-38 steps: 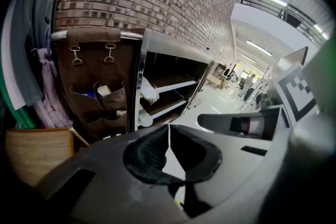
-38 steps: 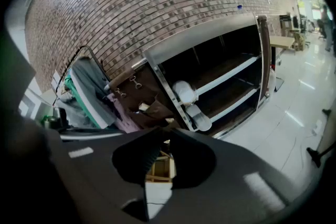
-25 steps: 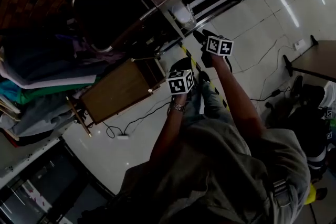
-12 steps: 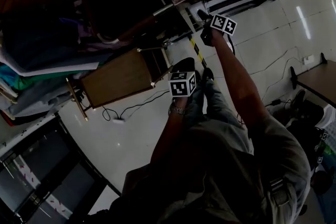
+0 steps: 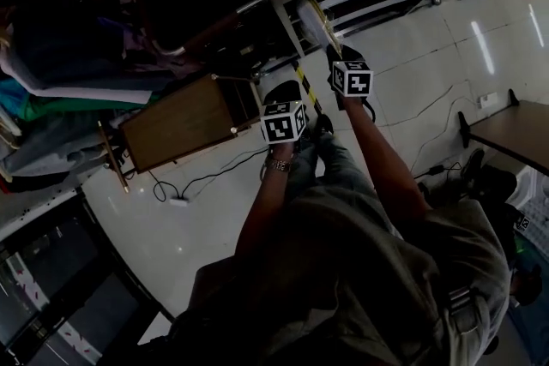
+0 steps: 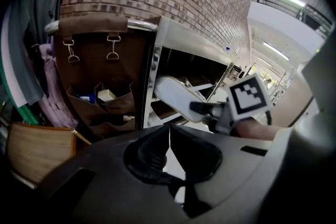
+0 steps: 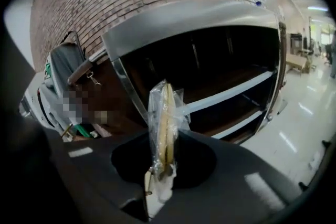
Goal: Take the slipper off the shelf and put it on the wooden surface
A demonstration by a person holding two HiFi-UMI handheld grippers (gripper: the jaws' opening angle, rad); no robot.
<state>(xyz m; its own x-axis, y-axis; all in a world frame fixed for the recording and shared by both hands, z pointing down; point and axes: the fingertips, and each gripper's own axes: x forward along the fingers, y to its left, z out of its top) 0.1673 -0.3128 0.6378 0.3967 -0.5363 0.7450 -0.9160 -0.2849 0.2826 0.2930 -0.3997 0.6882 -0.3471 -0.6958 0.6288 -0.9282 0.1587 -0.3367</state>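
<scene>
With the right gripper (image 7: 160, 168) clamped on the plastic-wrapped slipper (image 7: 164, 118) just in front of the shelf (image 7: 199, 18) and the left gripper (image 6: 169, 139) closed and empty, the pick looks done, so the next move should be carrying it to the wooden surface (image 5: 176, 131) beside the shelf.

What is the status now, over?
Right gripper shut on slipper, in front of shelf. Left gripper shut, empty. Slipper not yet on wooden surface; no obstruction seen.

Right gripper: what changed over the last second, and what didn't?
The right gripper reached to the shelf, closed on the bagged slipper and drew it back toward the person. The left gripper kept its place near the wooden surface; its jaws are shut and empty.
</scene>
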